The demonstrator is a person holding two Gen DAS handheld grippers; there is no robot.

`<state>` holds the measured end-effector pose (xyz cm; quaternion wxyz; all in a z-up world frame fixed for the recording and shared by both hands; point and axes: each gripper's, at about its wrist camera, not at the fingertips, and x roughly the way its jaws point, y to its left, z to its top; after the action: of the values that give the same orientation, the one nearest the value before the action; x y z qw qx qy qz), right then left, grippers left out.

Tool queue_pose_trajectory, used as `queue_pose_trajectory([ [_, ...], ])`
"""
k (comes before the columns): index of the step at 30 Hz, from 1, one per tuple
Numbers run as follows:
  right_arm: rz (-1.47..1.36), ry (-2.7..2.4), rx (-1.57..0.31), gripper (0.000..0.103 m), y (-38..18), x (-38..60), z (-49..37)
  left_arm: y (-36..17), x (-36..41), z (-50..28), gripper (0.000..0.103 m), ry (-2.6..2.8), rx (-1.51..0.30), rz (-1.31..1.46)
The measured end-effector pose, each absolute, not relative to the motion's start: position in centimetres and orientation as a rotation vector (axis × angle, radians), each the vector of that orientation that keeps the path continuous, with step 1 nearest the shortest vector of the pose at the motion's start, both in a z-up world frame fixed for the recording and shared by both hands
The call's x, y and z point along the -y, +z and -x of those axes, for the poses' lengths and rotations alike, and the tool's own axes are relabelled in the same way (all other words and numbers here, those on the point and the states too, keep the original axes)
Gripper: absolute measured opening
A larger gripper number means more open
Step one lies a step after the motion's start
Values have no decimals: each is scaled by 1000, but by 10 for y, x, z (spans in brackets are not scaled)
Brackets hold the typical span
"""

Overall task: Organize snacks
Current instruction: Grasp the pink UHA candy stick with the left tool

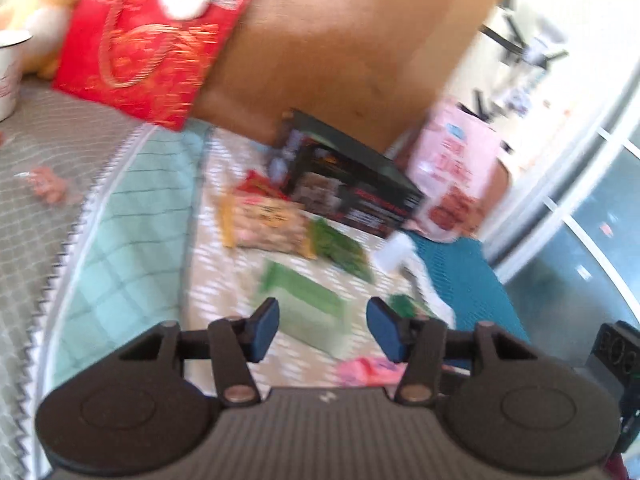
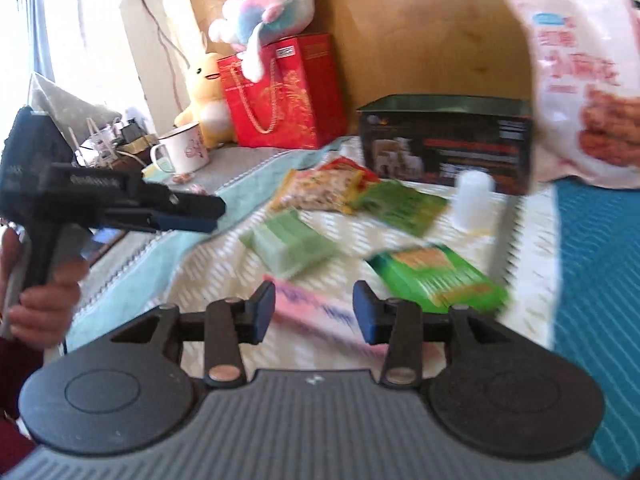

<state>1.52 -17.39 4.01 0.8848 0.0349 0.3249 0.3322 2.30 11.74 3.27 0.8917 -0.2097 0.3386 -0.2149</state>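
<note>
Both grippers are hovering over a bed whose pale quilted cover point(image 2: 460, 240) is lying between a mint-green checked blanket point(image 1: 132, 216) on one side and a teal ribbed cloth point(image 2: 592, 264) on the other. The left gripper point(image 1: 322, 330) is holding its blue-padded fingers apart with nothing pressed between them; a pale green rectangular wrapped block point(image 1: 308, 300) is showing through the gap, lying flat on the cover. The right gripper point(image 2: 314, 312) is likewise standing open and empty, with a flat pink crinkly packet point(image 2: 316, 310) lying just beyond its fingers. The snacks are sitting loosely in the middle of the bed: a yellow-edged clear plastic bag of pale pieces point(image 2: 320, 190), a glossy bright green packet of biscuit sticks point(image 2: 436, 280) and a darker green foil pouch point(image 2: 404, 206), each with bare cover around it. A small white plastic bottle point(image 2: 474, 198) is standing upright near them. Behind, a dark rectangular printed carton point(image 2: 448, 148) is closing off the back edge against a brown wooden headboard point(image 2: 400, 32), and a tall pink-and-white soft plastic bag point(image 2: 580, 80) is standing beside it. A red glossy gift bag with cord handles point(image 2: 288, 96), soft plush toys and a white enamel mug point(image 2: 182, 154) are crowding the far corner. Open room is lying mostly on the teal cloth side.
</note>
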Motion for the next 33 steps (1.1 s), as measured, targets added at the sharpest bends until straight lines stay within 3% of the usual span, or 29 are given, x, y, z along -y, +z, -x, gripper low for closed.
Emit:
queue_pose_trajectory([
  [8, -38, 530, -664, 58, 24, 196, 1, 23, -64, -15, 50, -533, -759, 297],
  [25, 136, 637, -661, 56, 10, 144, 11, 12, -78, -9, 48, -439, -805, 293],
  [28, 148, 598, -641, 46, 8, 141, 11, 9, -79, -4, 48, -442, -804, 286],
  [30, 153, 560, -639, 32, 9, 140, 7, 12, -77, -1, 48, -440, -798, 273],
  [33, 141, 526, -625, 32, 17, 142, 1, 27, -75, -4, 48, -441, -761, 273],
])
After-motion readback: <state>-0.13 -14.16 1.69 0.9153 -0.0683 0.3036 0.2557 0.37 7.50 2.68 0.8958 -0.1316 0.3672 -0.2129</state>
